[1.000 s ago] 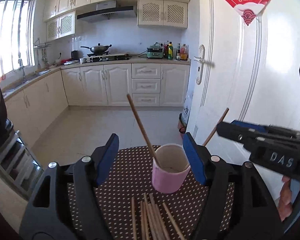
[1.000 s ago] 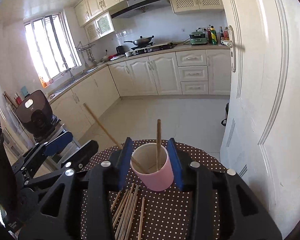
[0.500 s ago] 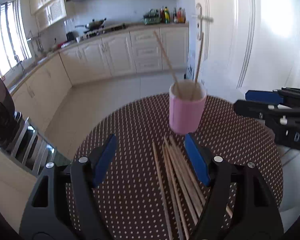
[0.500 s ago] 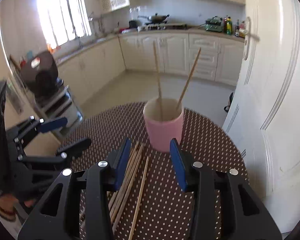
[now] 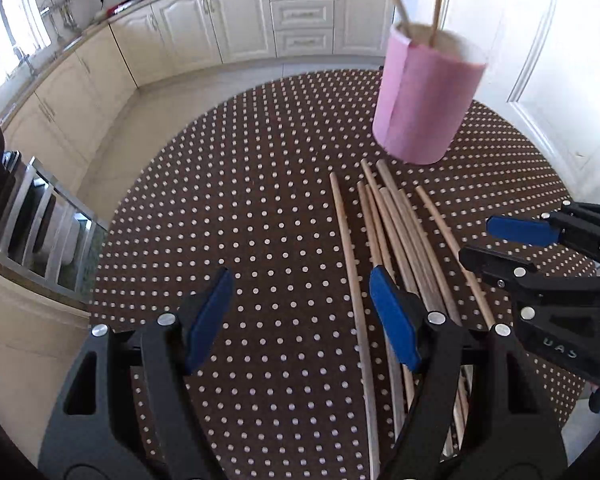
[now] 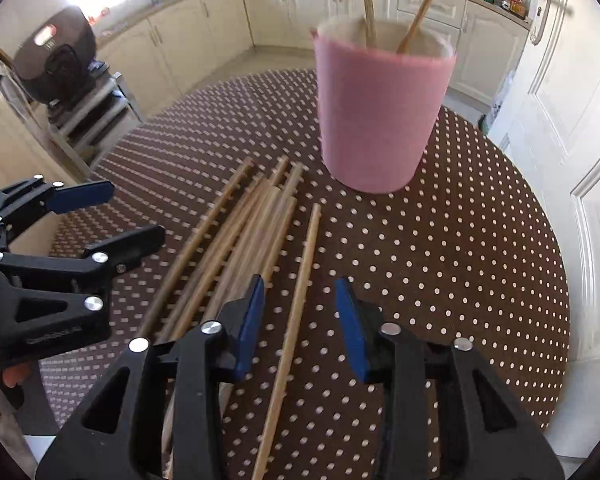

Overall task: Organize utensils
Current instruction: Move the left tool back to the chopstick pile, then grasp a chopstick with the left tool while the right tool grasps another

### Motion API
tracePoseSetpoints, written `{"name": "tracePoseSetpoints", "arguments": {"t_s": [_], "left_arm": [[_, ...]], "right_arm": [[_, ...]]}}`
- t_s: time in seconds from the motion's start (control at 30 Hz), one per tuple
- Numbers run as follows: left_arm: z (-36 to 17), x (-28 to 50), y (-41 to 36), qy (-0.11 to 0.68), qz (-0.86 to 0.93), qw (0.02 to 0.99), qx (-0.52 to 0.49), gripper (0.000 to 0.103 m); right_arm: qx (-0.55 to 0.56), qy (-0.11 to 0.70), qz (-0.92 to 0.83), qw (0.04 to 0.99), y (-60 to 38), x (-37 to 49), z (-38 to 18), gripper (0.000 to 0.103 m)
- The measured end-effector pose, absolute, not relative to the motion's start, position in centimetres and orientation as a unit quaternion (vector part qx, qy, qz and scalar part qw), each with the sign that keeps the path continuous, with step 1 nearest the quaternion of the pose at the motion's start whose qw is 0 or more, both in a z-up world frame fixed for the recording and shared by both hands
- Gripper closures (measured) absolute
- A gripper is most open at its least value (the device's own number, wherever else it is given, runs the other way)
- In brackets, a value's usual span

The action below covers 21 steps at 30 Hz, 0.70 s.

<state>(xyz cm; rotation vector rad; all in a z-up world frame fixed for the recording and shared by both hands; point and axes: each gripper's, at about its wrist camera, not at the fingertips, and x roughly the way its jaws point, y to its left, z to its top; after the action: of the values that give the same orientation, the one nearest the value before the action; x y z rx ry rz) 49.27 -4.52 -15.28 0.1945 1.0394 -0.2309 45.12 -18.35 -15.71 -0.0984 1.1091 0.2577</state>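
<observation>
Pick-up step: both the left claw [image 5: 300,320] and right claw [image 6: 300,320] hung open and empty over loose chopsticks [image 6: 236,240] on the bench [image 6: 460,260], near pink cup [image 6: 380,120] holding two; next, presumably, closing on one stick.

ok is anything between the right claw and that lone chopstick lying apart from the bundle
Nothing visible. The right claw is open above the single wooden chopstick, with only dotted brown tablecloth around; the chopstick bundle lies beside it.
</observation>
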Motion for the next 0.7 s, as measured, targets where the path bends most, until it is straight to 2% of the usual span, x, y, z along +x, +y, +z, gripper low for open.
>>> {"name": "tracePoseSetpoints", "arguments": {"t_s": [0.23, 0.47, 0.67, 0.7], "left_arm": [[-17.4, 50.6, -5.1, 0.501, -0.102, 0.853, 0.105, 0.034], [-18.5, 52.6, -6.3, 0.524, -0.125, 0.839, 0.083, 0.057], [-18.6, 53.0, -7.5, 0.522, -0.128, 0.839, 0.084, 0.070], [-18.6, 53.1, -7.6, 0.522, -0.131, 0.839, 0.082, 0.076]], "right_arm": [[-0.043, 0.538, 0.124, 0.833, -17.7, 47.0, -17.6, 0.079], [-0.061, 0.531, 0.126, 0.836, -17.2, 47.3, -18.2, 0.086], [-0.064, 0.528, 0.125, 0.837, -17.1, 47.6, -18.4, 0.095], [-0.061, 0.528, 0.127, 0.838, -17.4, 47.5, -18.4, 0.096]]}}
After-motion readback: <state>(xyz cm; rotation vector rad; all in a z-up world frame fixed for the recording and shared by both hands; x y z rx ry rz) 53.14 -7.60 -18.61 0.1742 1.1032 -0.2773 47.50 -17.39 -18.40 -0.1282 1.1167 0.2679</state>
